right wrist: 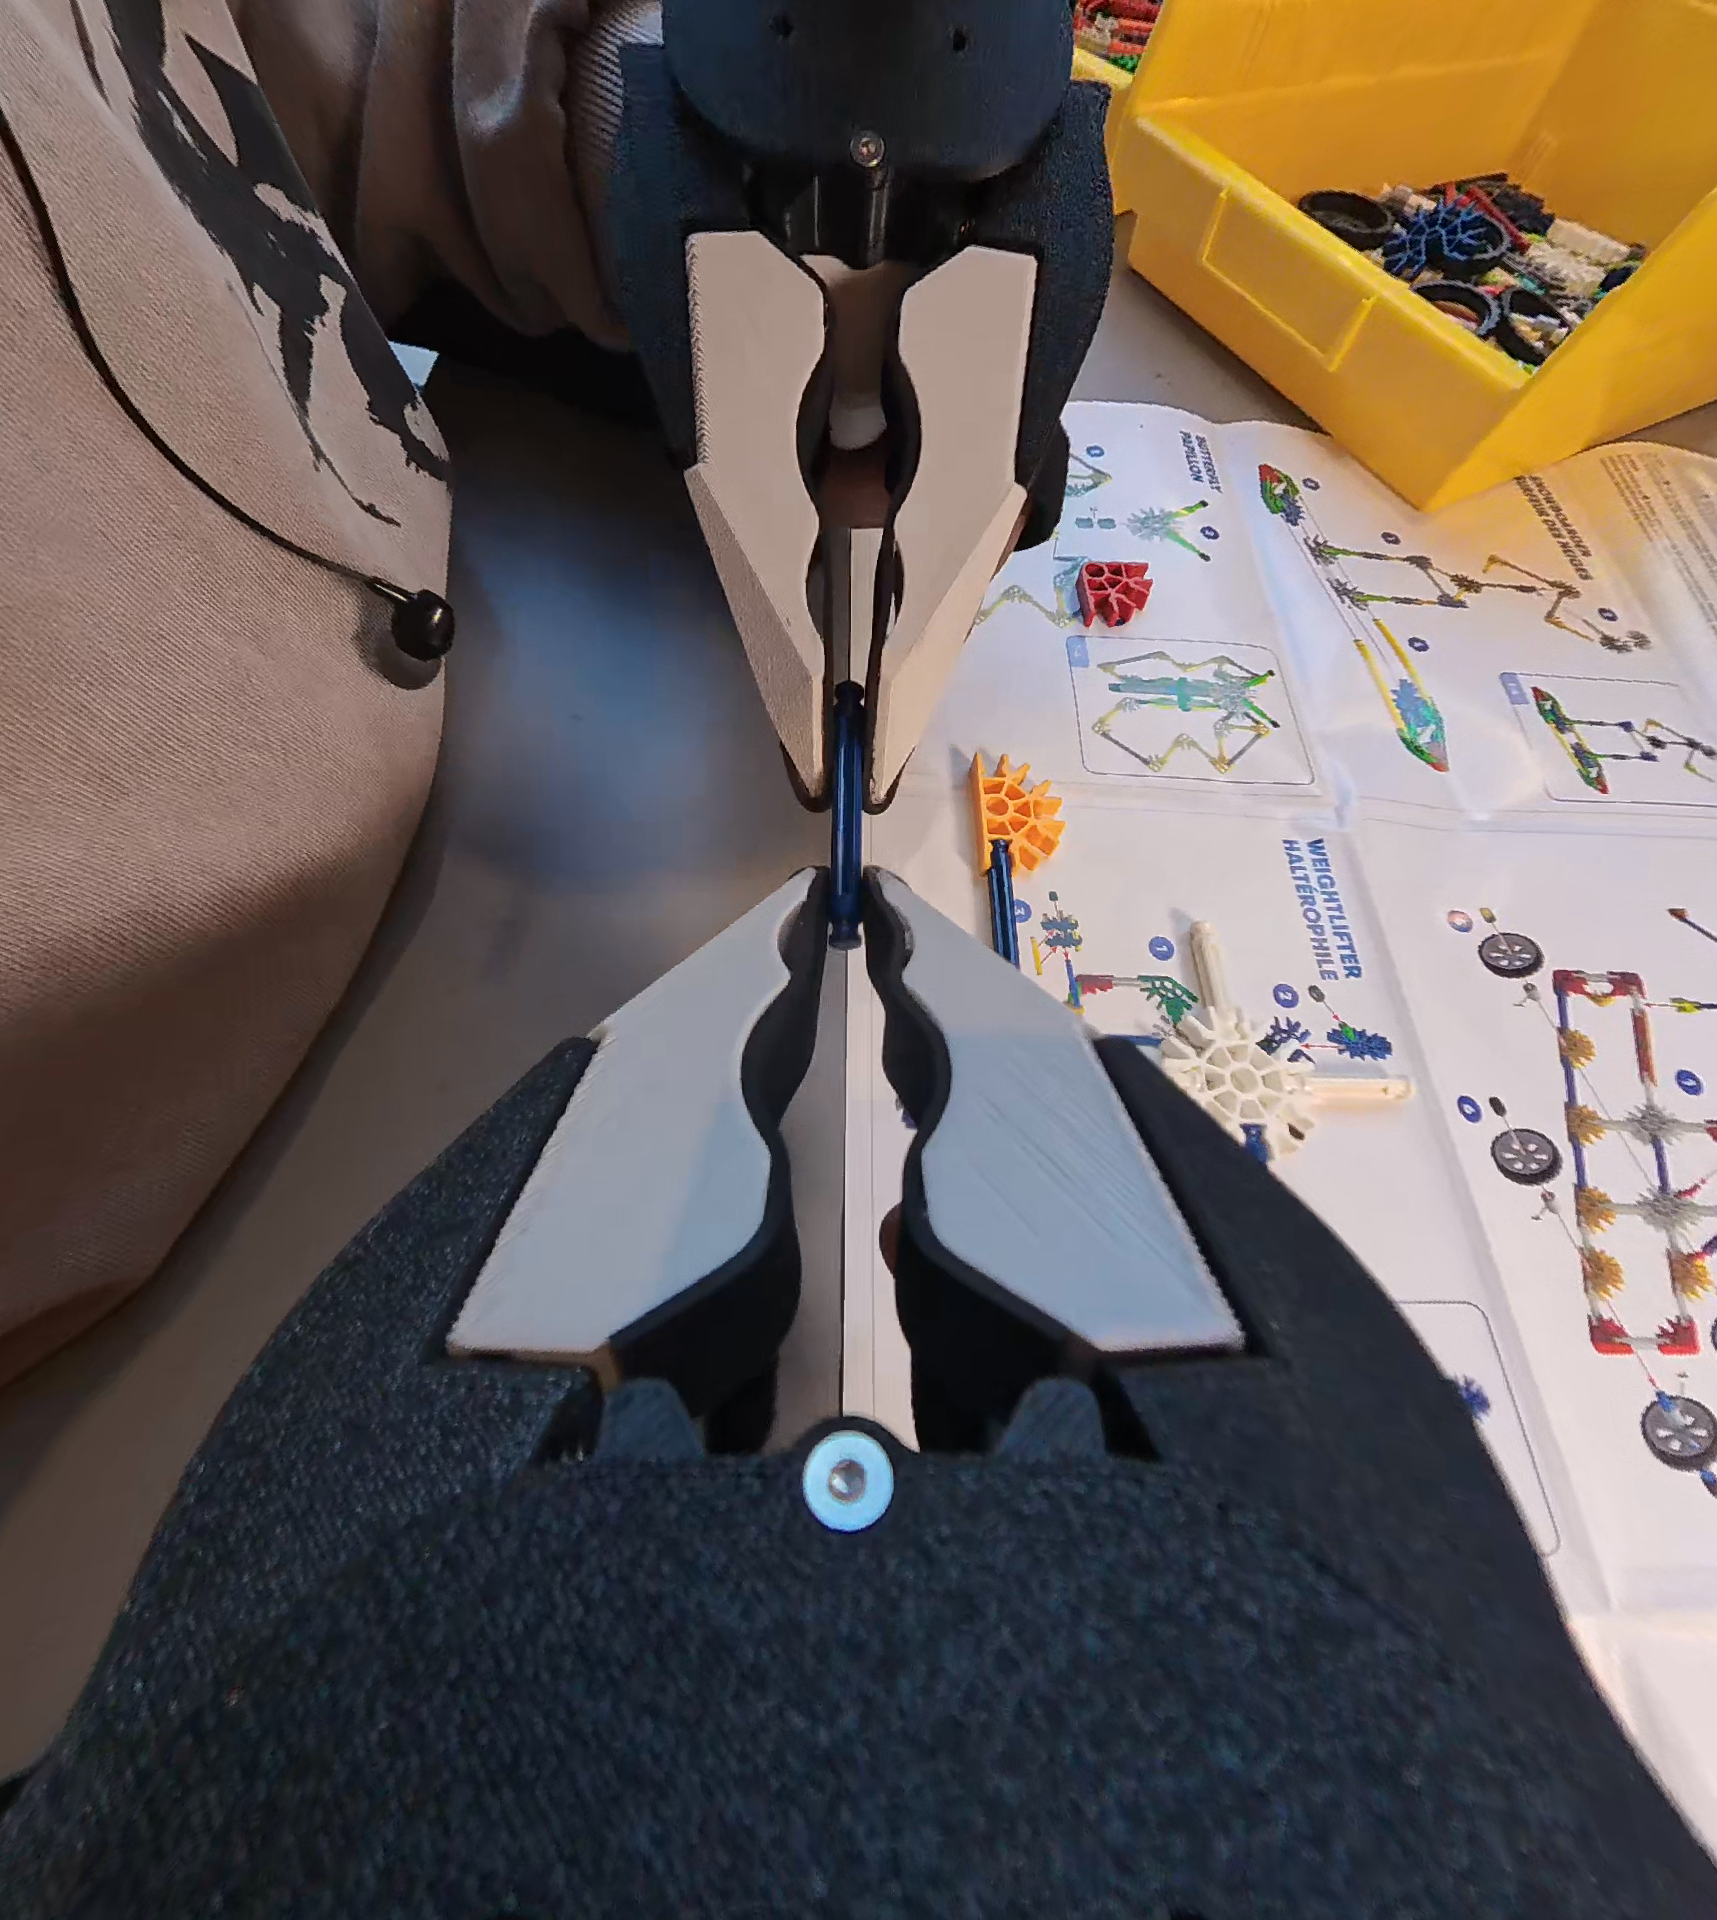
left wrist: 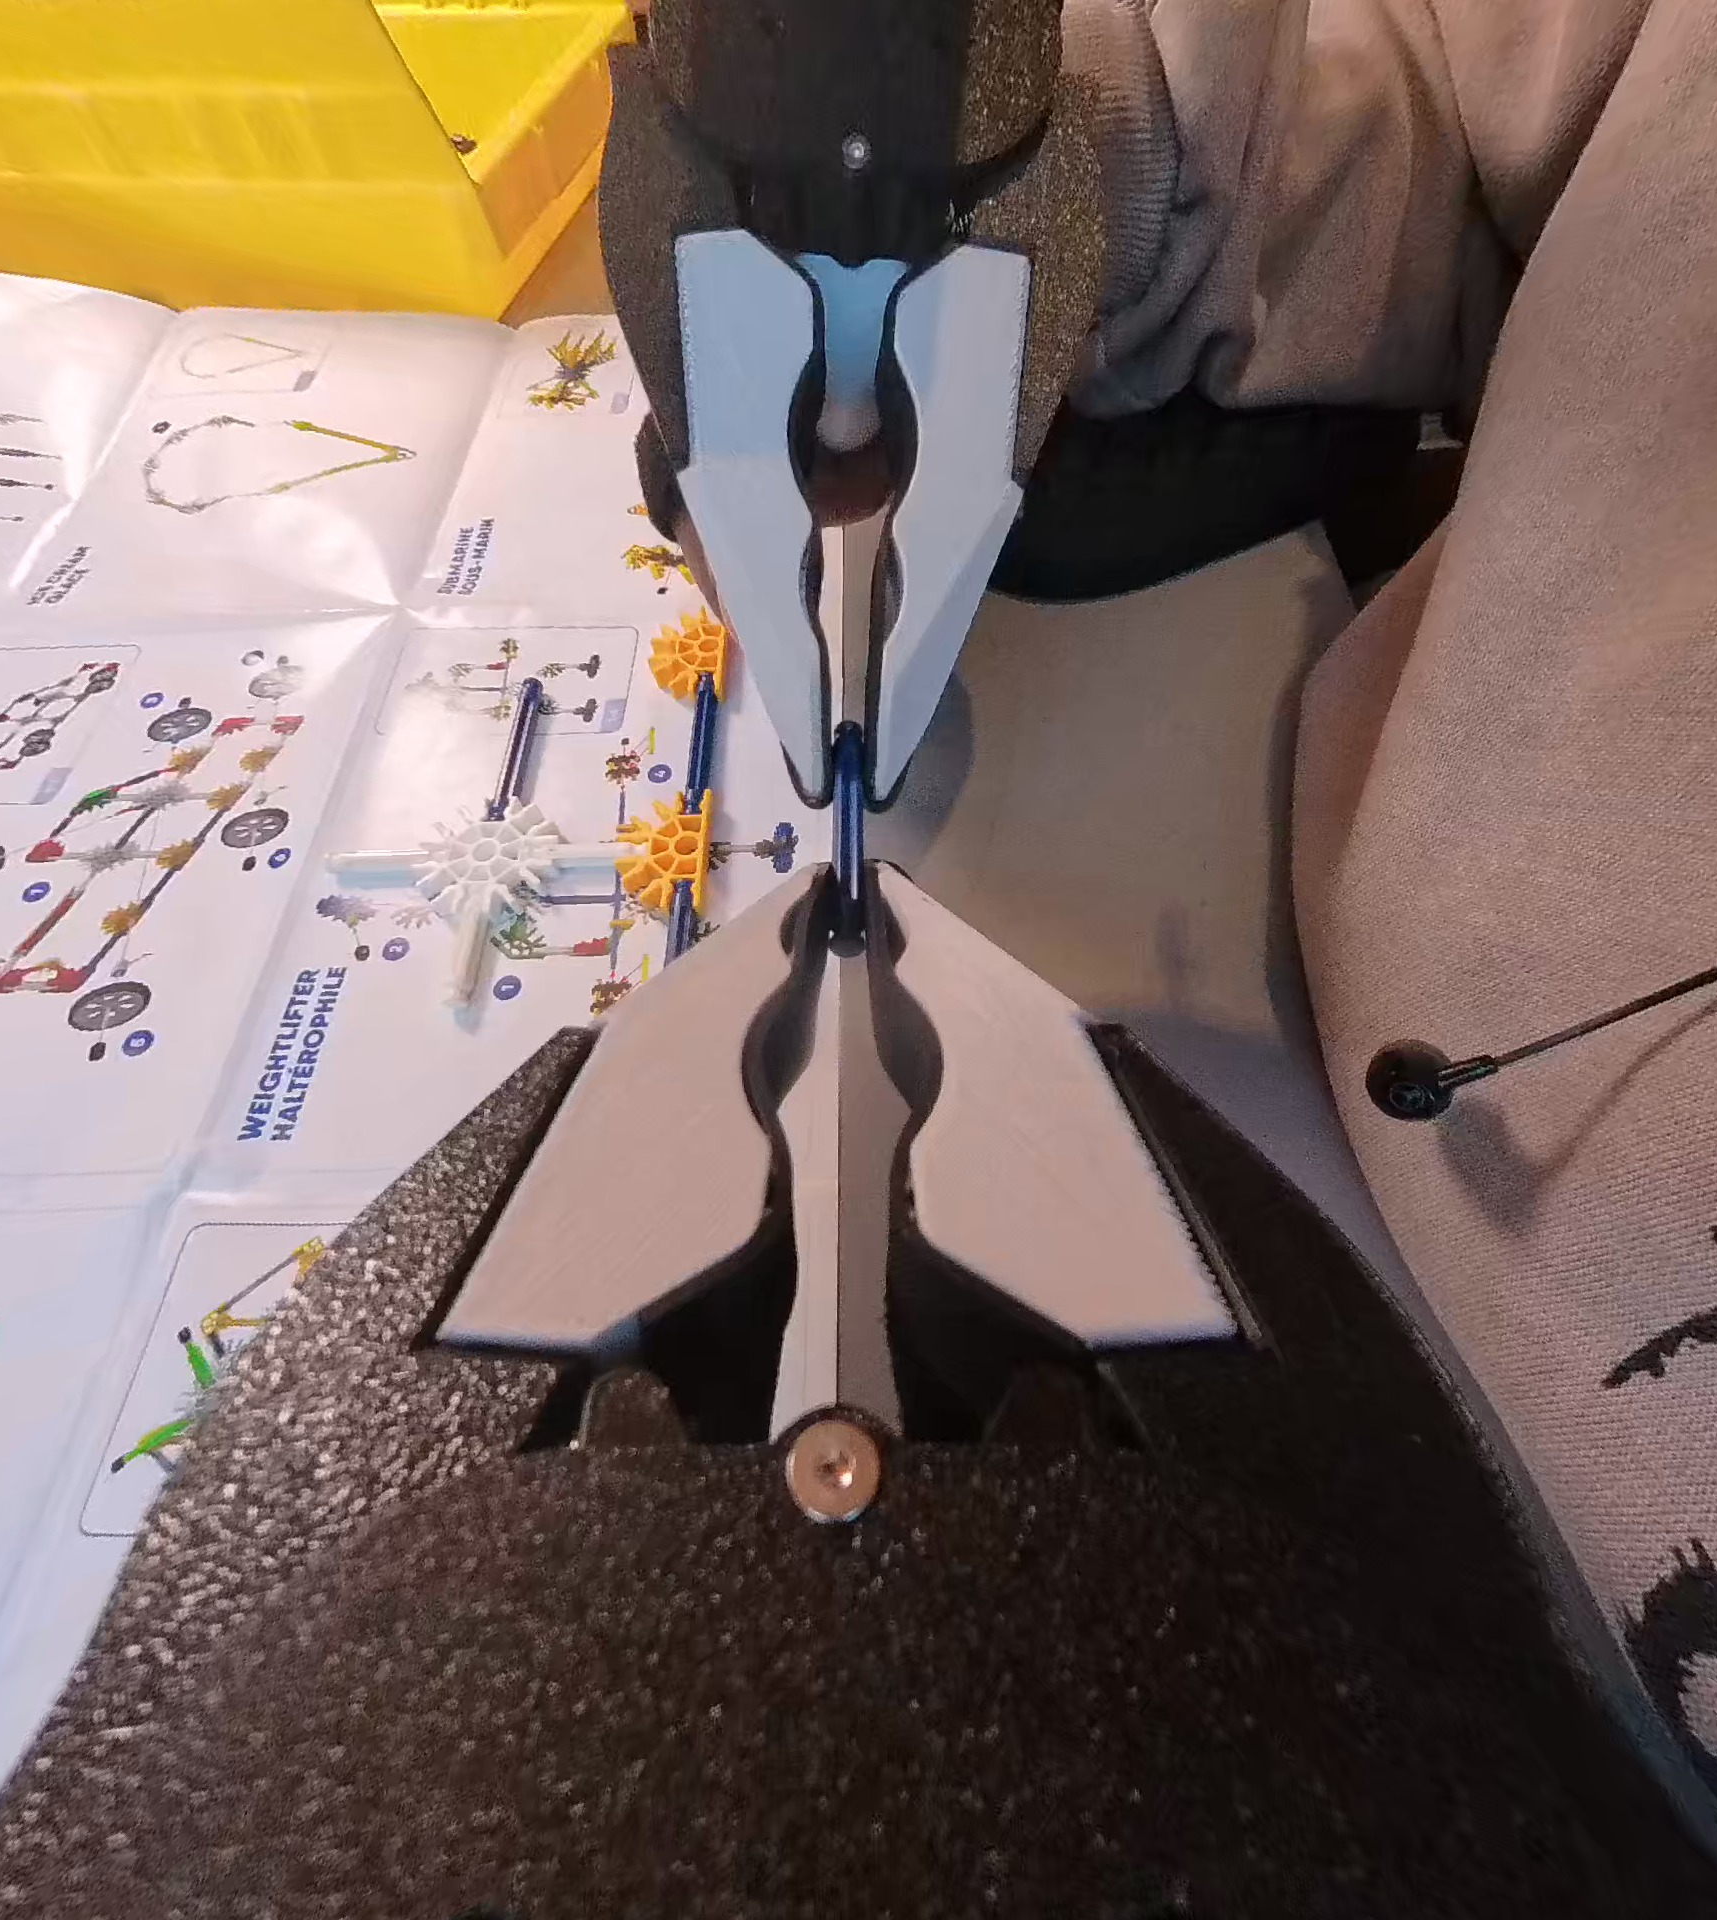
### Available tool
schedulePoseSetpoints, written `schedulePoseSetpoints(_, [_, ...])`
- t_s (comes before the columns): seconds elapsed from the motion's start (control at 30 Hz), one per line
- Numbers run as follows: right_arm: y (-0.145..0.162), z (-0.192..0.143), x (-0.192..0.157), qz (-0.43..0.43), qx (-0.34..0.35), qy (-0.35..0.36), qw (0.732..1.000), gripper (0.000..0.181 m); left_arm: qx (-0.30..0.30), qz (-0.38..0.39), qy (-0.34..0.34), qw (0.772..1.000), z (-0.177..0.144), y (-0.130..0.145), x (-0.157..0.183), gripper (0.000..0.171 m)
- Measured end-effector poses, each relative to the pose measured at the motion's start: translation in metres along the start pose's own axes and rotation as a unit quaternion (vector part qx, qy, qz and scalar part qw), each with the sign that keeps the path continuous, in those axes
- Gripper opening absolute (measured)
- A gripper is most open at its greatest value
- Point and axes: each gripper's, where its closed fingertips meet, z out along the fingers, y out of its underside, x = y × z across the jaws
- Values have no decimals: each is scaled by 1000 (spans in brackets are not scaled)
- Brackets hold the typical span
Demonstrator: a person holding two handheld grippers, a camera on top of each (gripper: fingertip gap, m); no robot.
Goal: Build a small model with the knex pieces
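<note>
Between our two tips, the left hand-held gripper (left wrist: 846, 902) and right hand-held gripper (right wrist: 843, 899) each pinch one end of a slim, glossy blue rod (left wrist: 848, 821), jaws narrowed onto it. We hold it above the table's (left wrist: 1134, 748) edge, beside the creased glossy instruction sheet (left wrist: 210, 665) bearing a spoked white connector (left wrist: 486, 854).

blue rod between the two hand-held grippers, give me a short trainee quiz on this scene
1. True or false: the blue rod is gripped at both ends, by the left hand-held gripper and the right hand-held gripper.
2. What colour is the bin of loose parts?
A. red
B. yellow
C. green
3. Fill in: the white snowflake connector lies on the folded ____ sheet.

Key: 1 true; 2 B; 3 instruction
</note>
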Motion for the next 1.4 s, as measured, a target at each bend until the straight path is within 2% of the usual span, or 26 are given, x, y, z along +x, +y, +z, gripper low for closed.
schedulePoseSetpoints(0.8, [5,1,3,10,-4,0,1000,5,-18,9,-10,1000,2,7,-3,3])
schedulePoseSetpoints(0.87, [6,-7,12,7,-7,22,1000,13,-16,11,-22,1000,-2,6,-8,3])
schedulePoseSetpoints(1.0, [33,-47,45,55,-48,79,994,39,-14,11,-59,998,-18,6,-27,3])
schedulePoseSetpoints(1.1, [66,-79,55,108,-95,104,984,49,-17,6,-93,995,-34,9,-46,3])
schedulePoseSetpoints(1.23, [85,-84,45,132,-131,84,979,49,-29,-4,-112,993,-49,20,-61,3])
schedulePoseSetpoints(1.4, [90,-67,41,119,-152,64,979,33,-69,-8,-105,992,-58,41,-65,3])
